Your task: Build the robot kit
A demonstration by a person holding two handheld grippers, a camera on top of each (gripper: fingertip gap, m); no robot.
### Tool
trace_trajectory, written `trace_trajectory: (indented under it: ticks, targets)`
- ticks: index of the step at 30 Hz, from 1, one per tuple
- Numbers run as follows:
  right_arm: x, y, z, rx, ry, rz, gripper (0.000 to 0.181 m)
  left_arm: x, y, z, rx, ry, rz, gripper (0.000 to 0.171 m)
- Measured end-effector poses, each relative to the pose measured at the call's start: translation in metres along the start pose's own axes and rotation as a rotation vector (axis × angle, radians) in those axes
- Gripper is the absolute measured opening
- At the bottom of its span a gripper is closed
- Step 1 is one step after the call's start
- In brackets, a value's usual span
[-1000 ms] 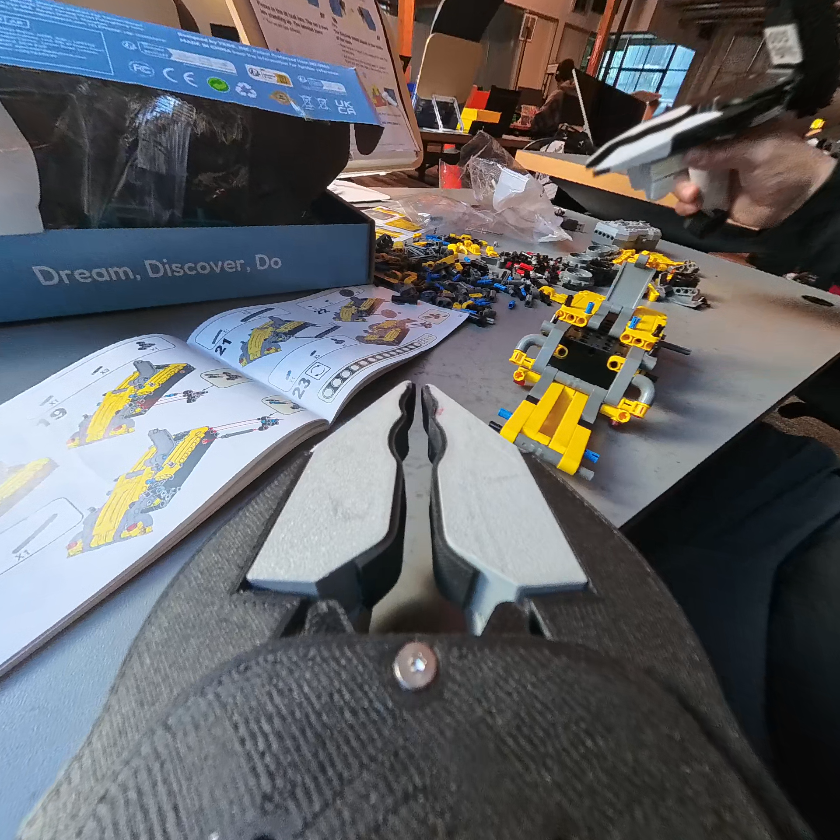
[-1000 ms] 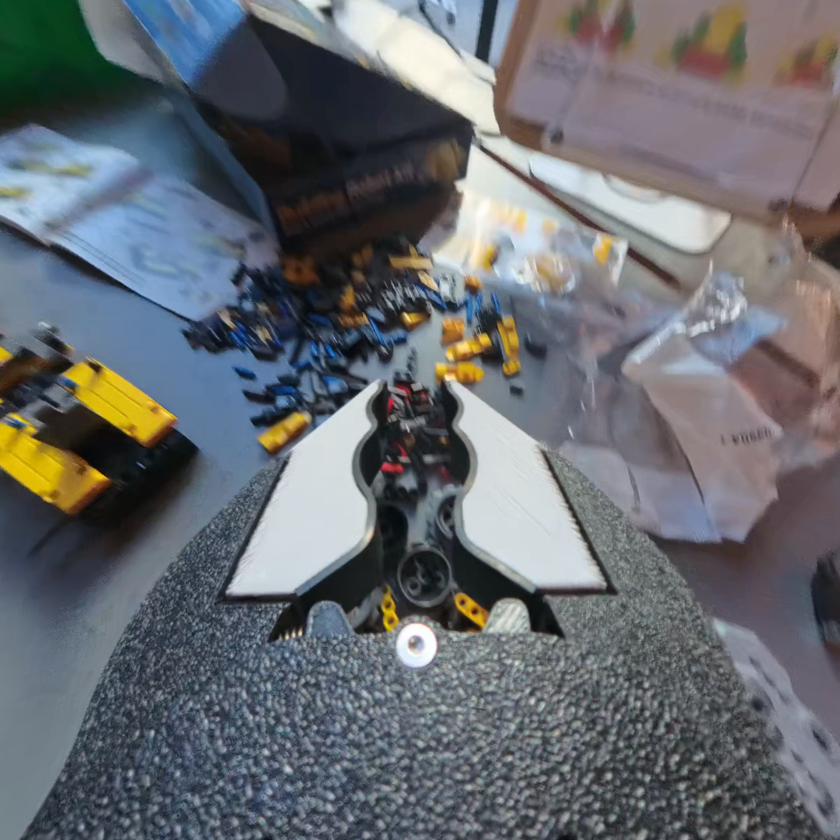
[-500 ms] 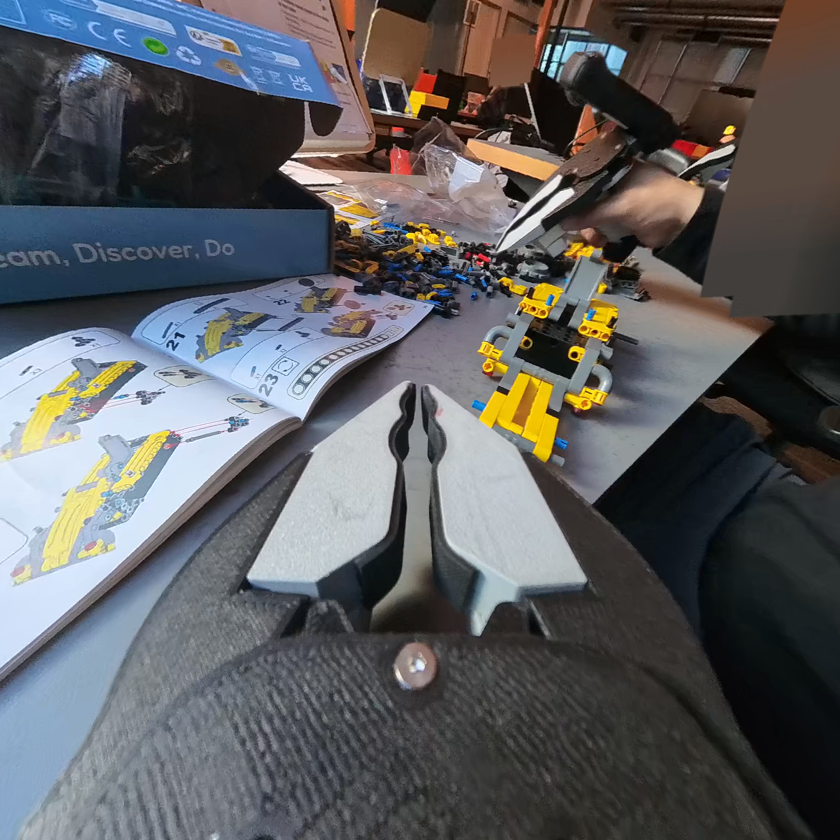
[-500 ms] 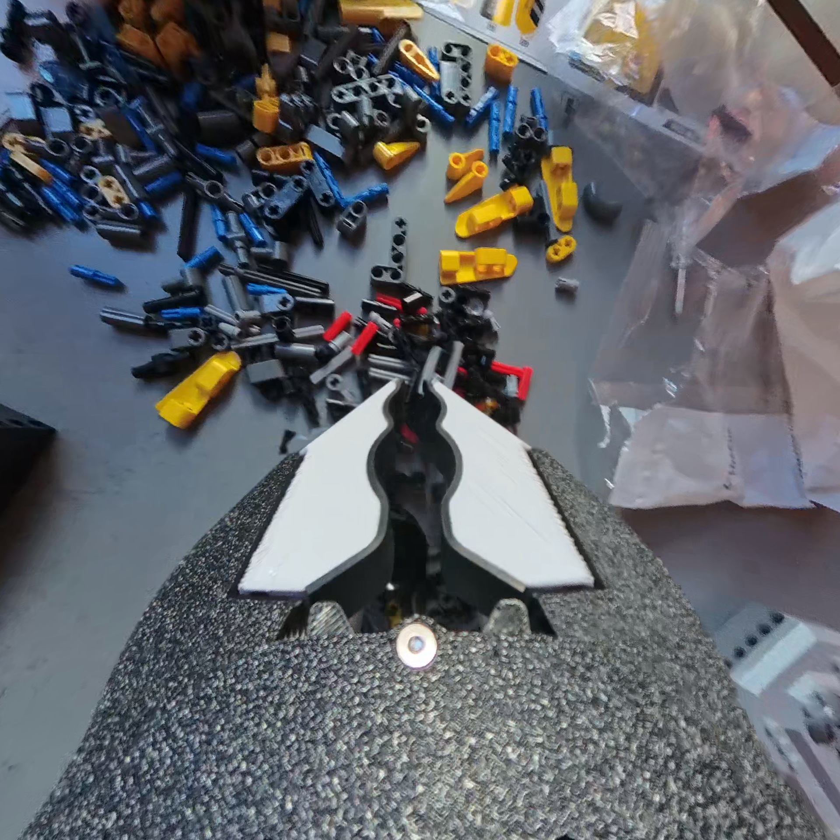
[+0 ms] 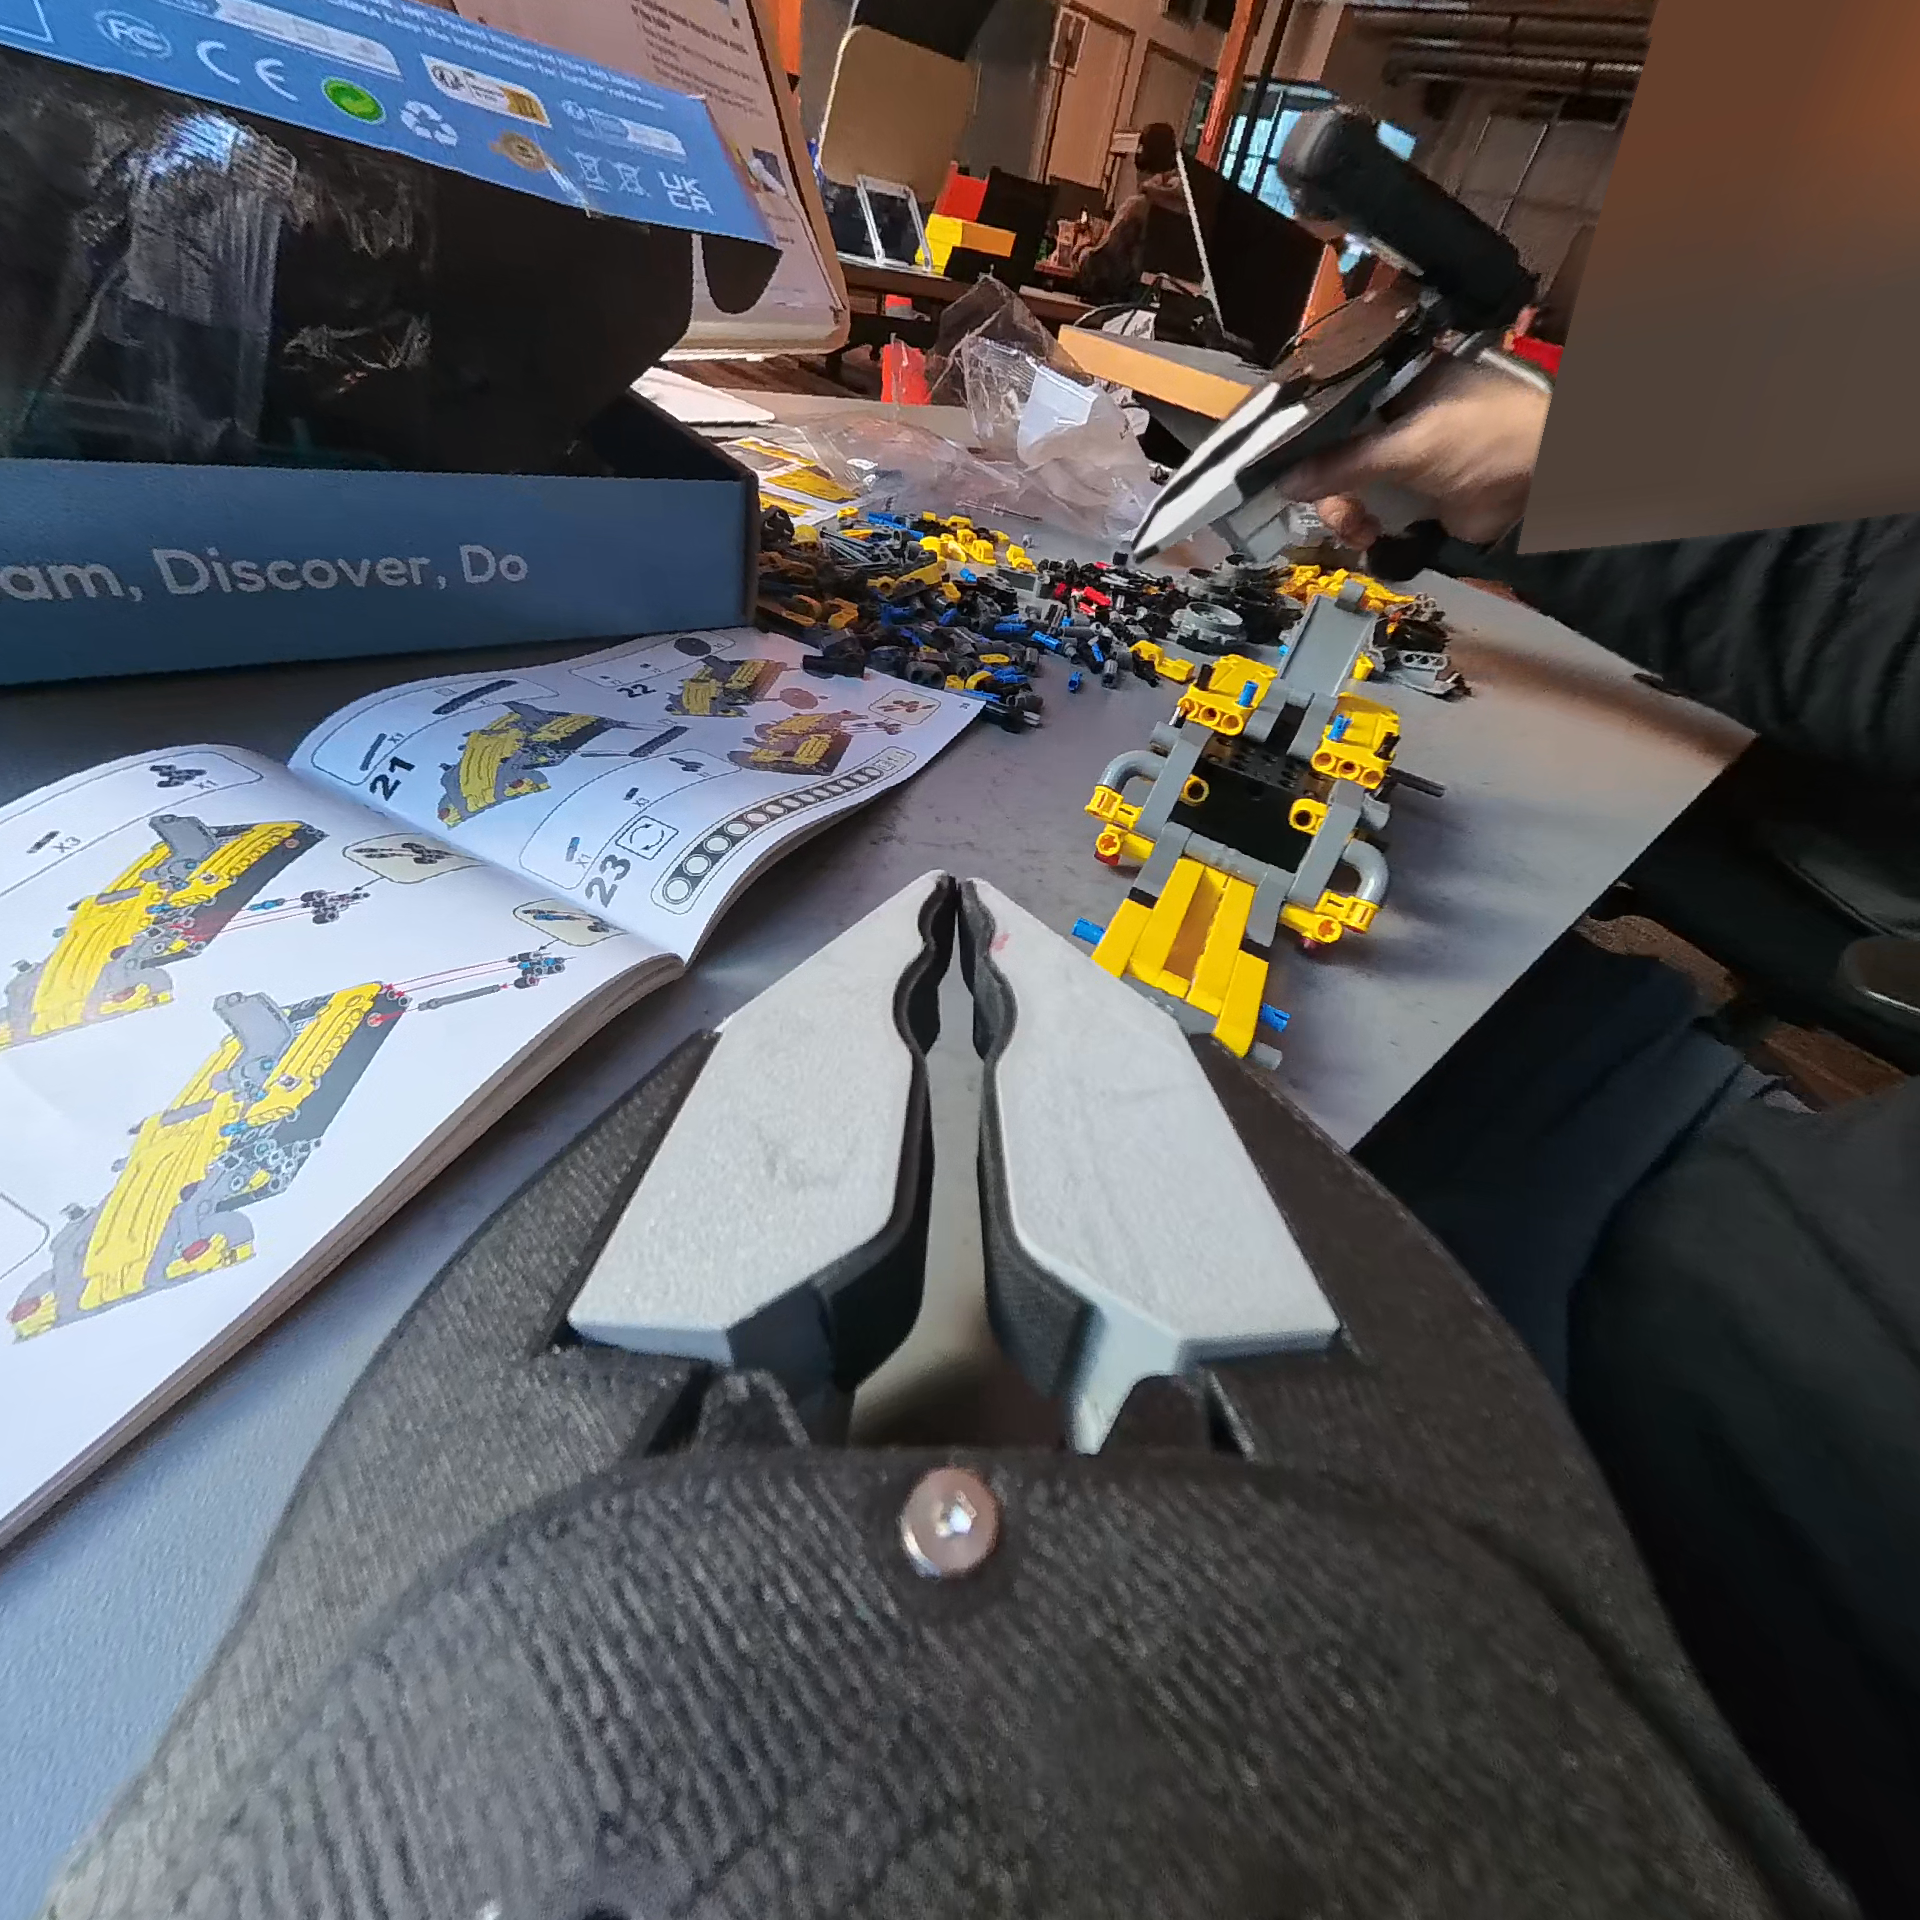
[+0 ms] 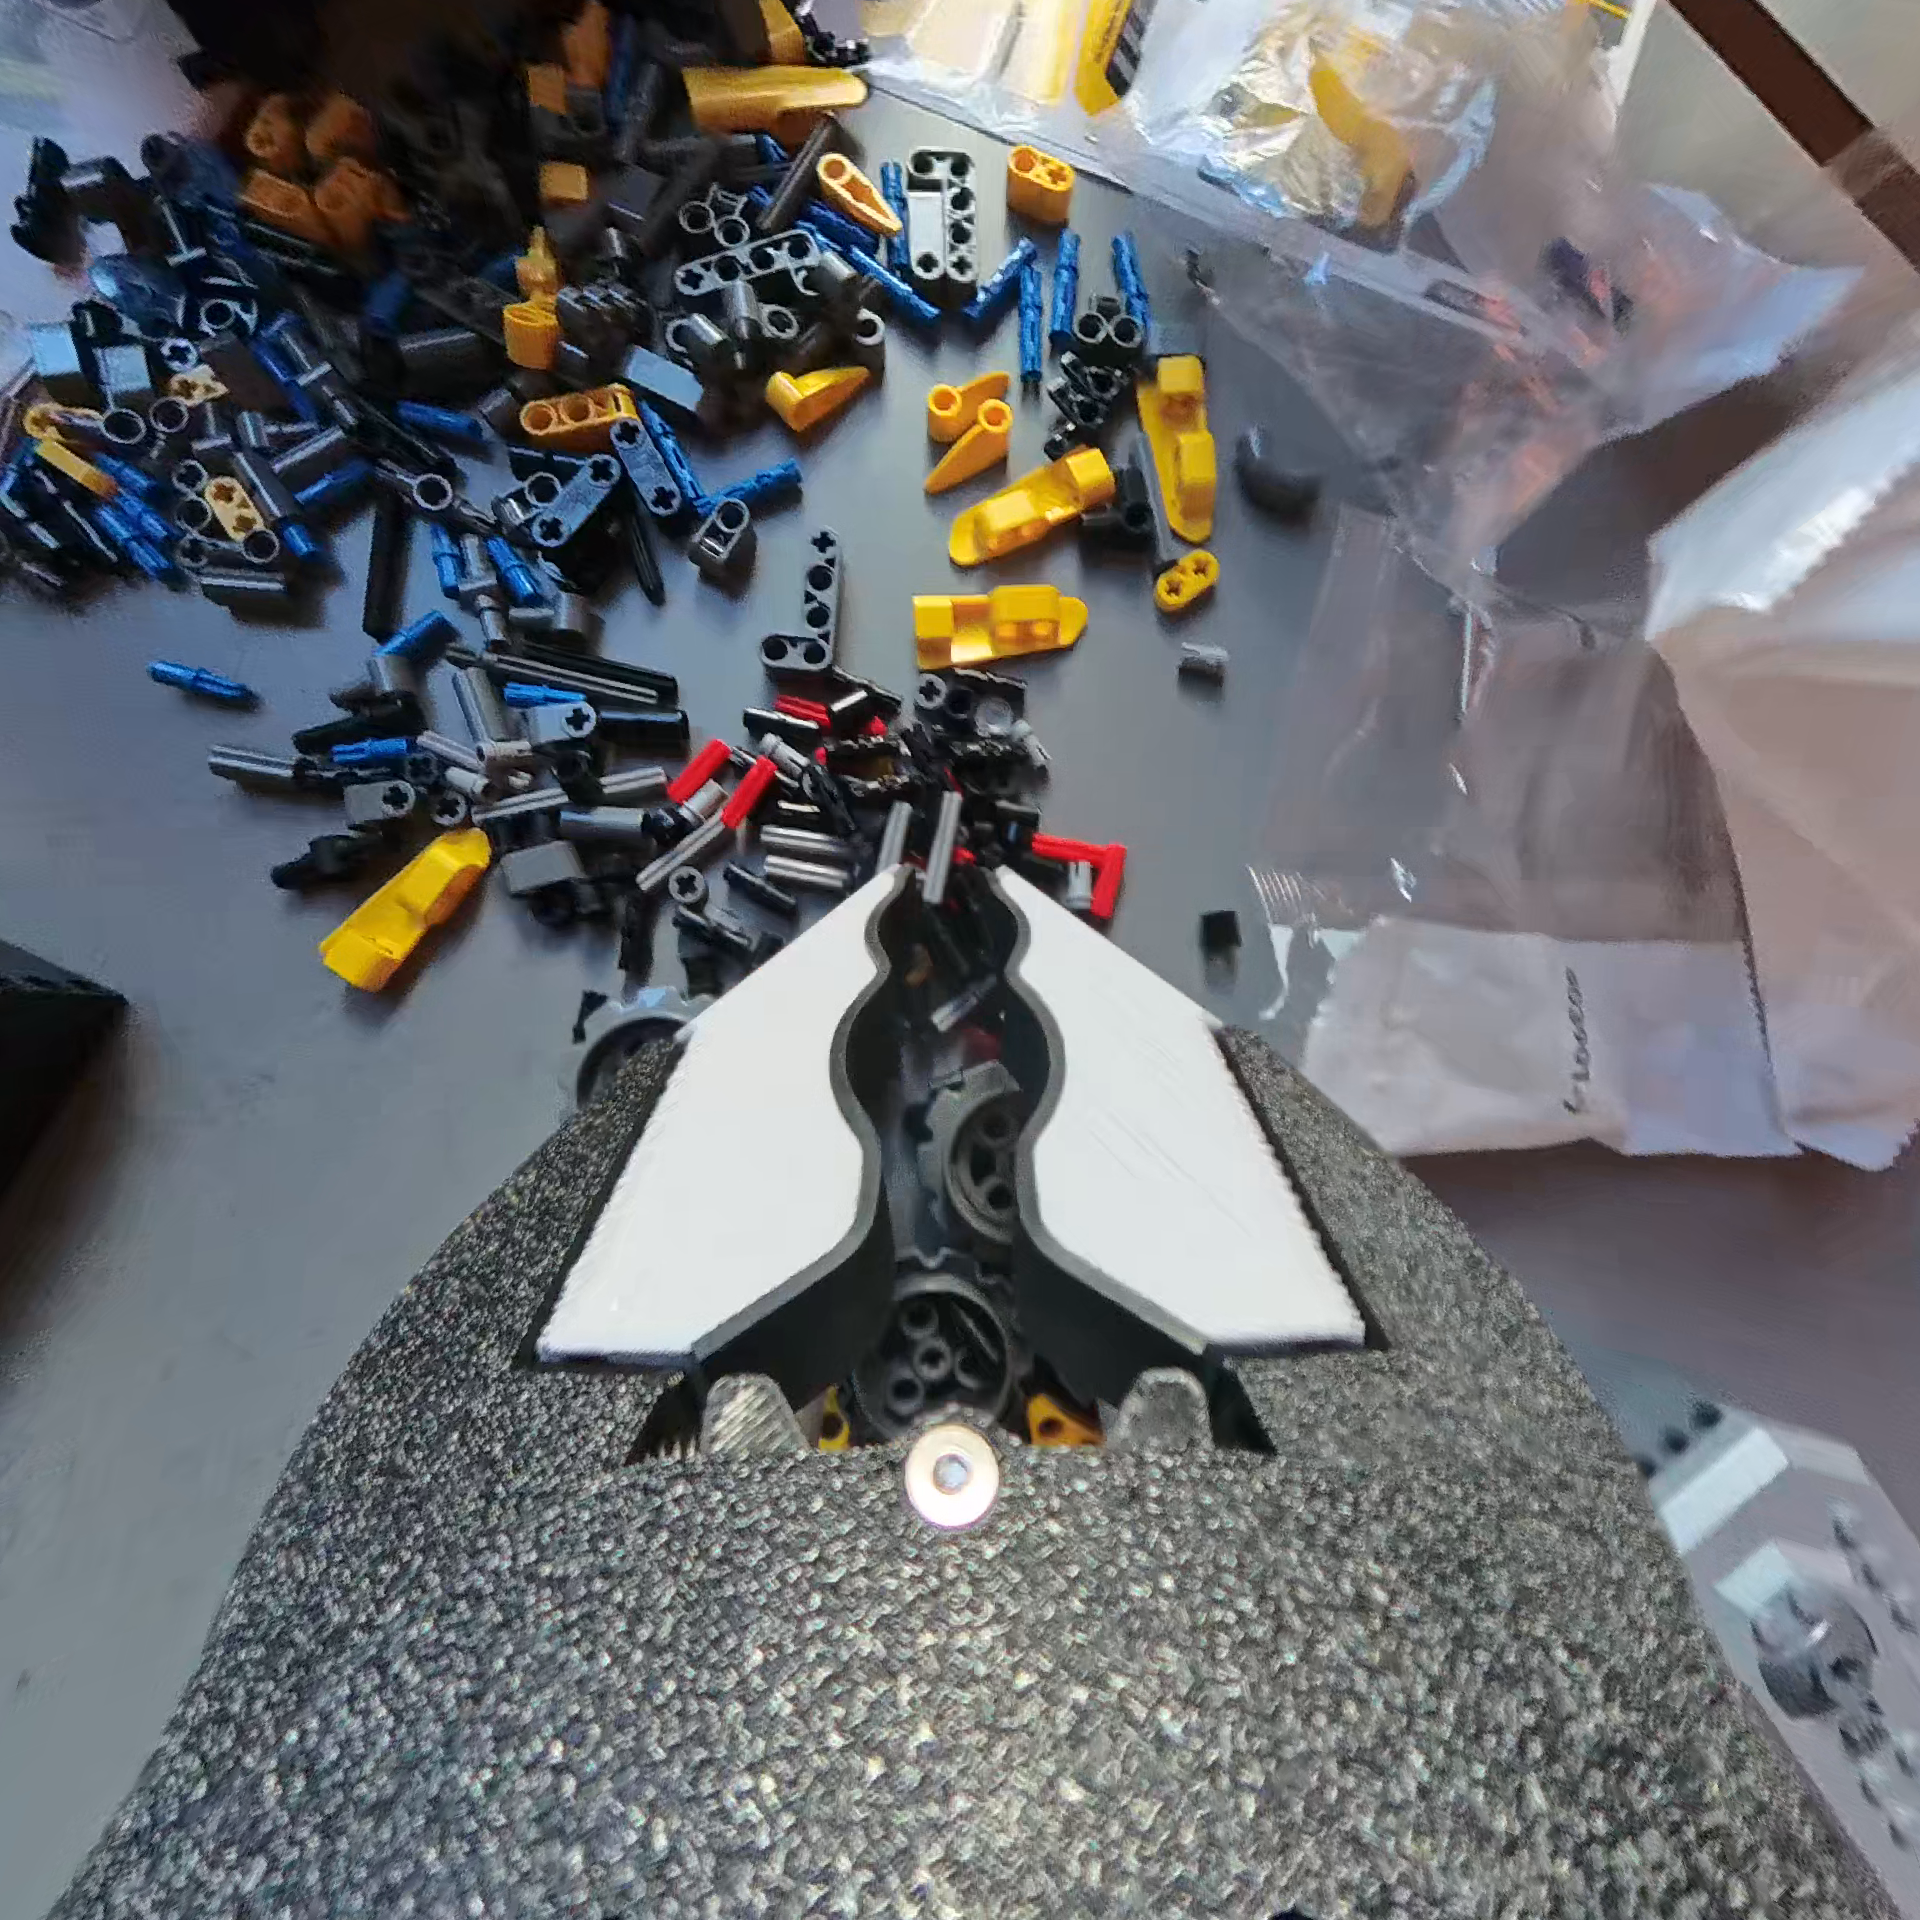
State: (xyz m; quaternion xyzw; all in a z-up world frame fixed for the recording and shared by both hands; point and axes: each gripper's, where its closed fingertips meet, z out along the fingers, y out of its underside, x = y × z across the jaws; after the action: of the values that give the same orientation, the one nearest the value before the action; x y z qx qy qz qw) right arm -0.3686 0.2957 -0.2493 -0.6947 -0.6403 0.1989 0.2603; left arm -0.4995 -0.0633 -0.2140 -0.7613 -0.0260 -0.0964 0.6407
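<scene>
Holding our left hand-held gripper point(image 5: 956, 896) clenched and empty at lower centre, we poise the slightly parted right hand-held gripper point(image 6: 945, 883) over small, light, rigid loose pieces point(image 6: 831, 800) mid-frame.

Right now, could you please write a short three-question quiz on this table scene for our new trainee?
1. True or false: the left hand-held gripper is shut and holds nothing.
2. What are the tips of the right hand-held gripper over? A) the open instruction booklet B) the pile of loose building pieces C) the blue box
3. Fill in: the half-built yellow model lies on the grey ____.

Key
1. True: its fingers meet at the tips, nothing between.
2. B, among small black and red pieces.
3. Table.
</scene>
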Motion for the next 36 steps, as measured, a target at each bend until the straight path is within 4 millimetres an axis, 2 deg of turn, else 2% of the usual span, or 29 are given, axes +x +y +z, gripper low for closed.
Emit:
trace_trajectory:
  ticks: [3,8,13,16,22,26,30,33,36]
  targets:
    - [-0.009,-0.010,0.005,0.036,-0.019,-0.011,0.013,-0.001,0.000,0.000,-0.002,-0.008,0.000,0.000]
    - [-0.016,-0.015,0.006,0.048,-0.034,-0.023,0.013,-0.001,0.001,0.000,-0.003,-0.010,0.001,0.000]
    - [-0.014,-0.031,-0.010,0.211,0.044,0.007,0.012,0.000,0.000,0.000,0.002,0.005,-0.008,0.000]
    - [-0.014,-0.029,-0.020,0.271,0.078,0.039,0.012,0.000,-0.001,-0.001,0.004,0.016,-0.018,0.000]
    - [0.015,-0.027,-0.042,0.374,0.289,0.064,0.006,0.002,-0.002,-0.002,0.016,0.042,-0.023,0.000]
    - [0.023,-0.028,-0.048,0.387,0.312,0.110,0.006,0.003,-0.003,-0.003,0.022,0.055,-0.035,0.000]
    - [0.037,-0.020,-0.051,0.328,0.333,0.128,0.005,0.003,-0.004,-0.003,0.023,0.061,-0.042,0.000]
    - [0.021,-0.006,-0.038,0.244,0.170,0.186,0.006,0.002,-0.004,-0.003,0.030,0.059,-0.043,0.000]
    - [0.001,0.002,-0.030,0.229,0.082,0.157,0.009,0.001,-0.004,-0.002,0.027,0.038,-0.039,0.000]
